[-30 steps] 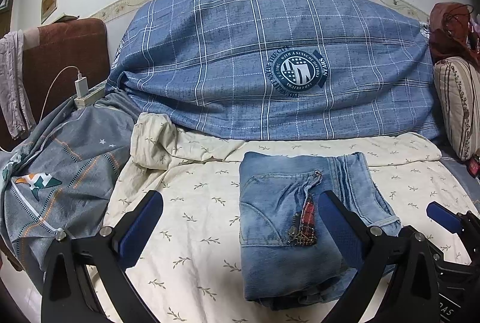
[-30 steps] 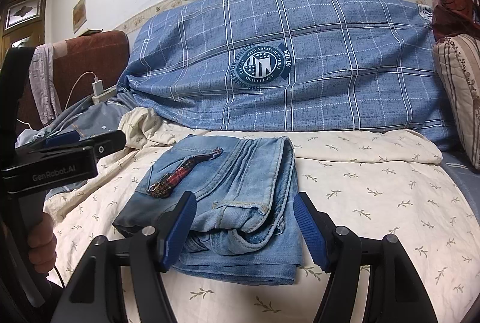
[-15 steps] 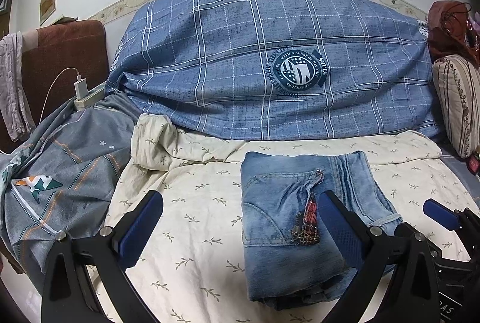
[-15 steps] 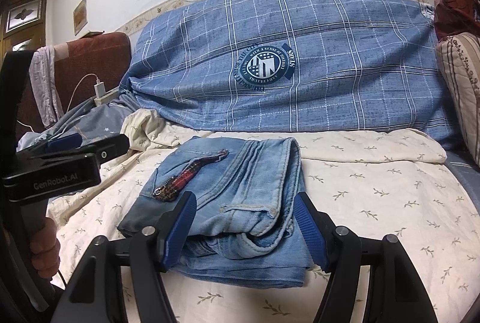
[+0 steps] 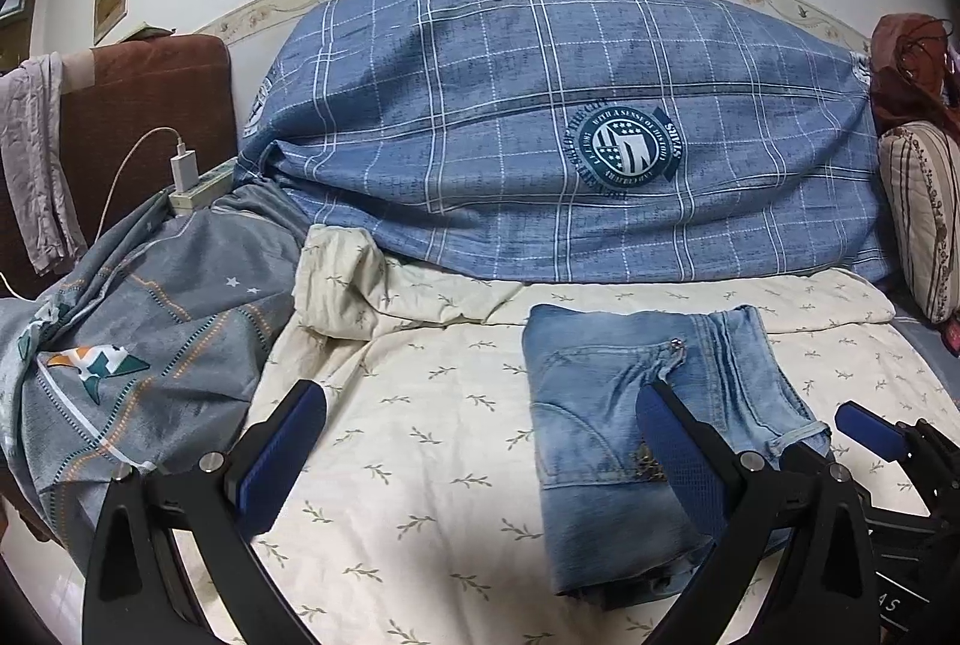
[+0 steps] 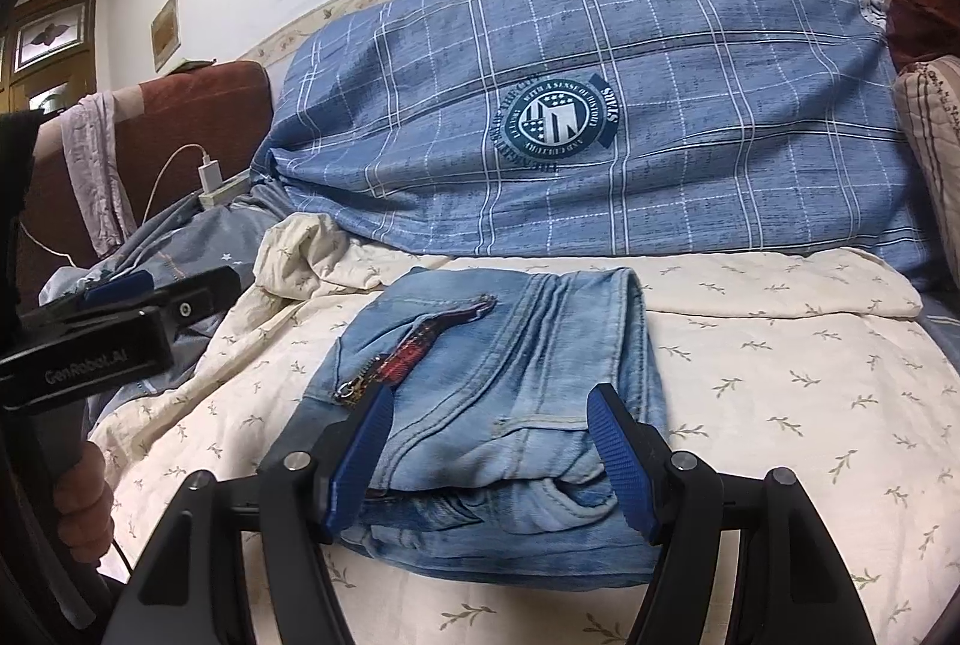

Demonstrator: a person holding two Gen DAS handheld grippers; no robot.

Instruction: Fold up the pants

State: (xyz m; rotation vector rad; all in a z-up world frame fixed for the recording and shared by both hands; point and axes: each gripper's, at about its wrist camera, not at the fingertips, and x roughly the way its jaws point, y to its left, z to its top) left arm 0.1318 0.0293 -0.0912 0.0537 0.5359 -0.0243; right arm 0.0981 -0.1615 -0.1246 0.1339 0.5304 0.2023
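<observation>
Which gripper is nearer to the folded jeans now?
The right gripper: its open jaws frame the folded jeans at their near edge. The left gripper hangs open beside them, mostly over the cream sheet.

Reading "GenRobot.AI" in pale lettering along the side of the black plastic body of the left gripper point(image 6: 120, 339), as appearing in the right wrist view. Reading "WITH A SENSE OF HISTORY" and "SHIPS" on the round dark-teal and white emblem point(image 5: 627, 147) printed on the blue checked fabric quilt cover point(image 5: 480, 135); remaining emblem lettering too small for reading. Showing partial pale characters "AS" on the black body of the right gripper point(image 5: 888, 606) at the lower right edge of the left wrist view.
</observation>
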